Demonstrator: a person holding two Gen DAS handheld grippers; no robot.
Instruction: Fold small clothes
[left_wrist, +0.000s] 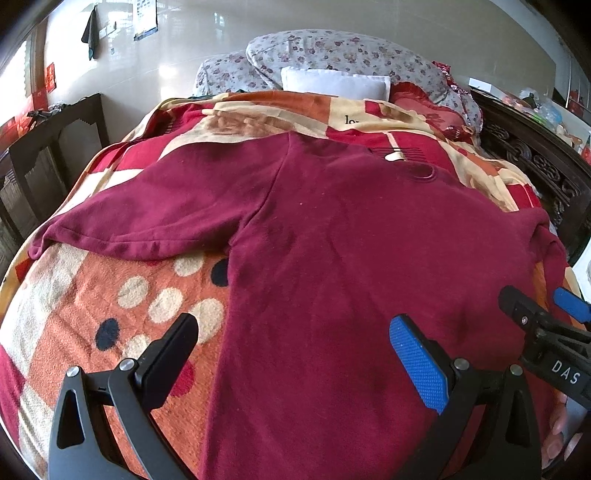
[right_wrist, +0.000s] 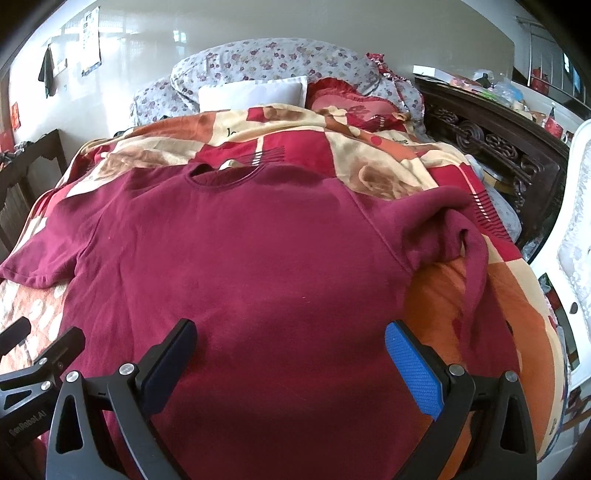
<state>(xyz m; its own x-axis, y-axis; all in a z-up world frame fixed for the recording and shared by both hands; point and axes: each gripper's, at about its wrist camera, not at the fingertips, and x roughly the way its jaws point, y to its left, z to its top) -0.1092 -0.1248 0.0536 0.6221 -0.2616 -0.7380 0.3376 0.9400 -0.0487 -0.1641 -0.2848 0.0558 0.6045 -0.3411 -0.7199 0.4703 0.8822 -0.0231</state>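
A maroon short-sleeved T-shirt (left_wrist: 351, 240) lies spread flat on a bed, collar away from me; it also shows in the right wrist view (right_wrist: 240, 258). Its left sleeve (left_wrist: 147, 214) lies flat, its right sleeve (right_wrist: 450, 229) is bunched and folded over. My left gripper (left_wrist: 295, 343) is open and empty above the shirt's lower left edge. My right gripper (right_wrist: 291, 347) is open and empty above the shirt's lower right part. The right gripper also shows in the left wrist view (left_wrist: 543, 306), and the left gripper's fingers (right_wrist: 55, 350) show in the right wrist view.
The shirt rests on an orange, red and cream patterned blanket (left_wrist: 110, 314). Floral pillows (right_wrist: 277, 62) and a white pillow (right_wrist: 255, 92) lie at the far end. A dark carved wooden bed frame (right_wrist: 491, 144) runs along the right; dark furniture (left_wrist: 55, 147) stands left.
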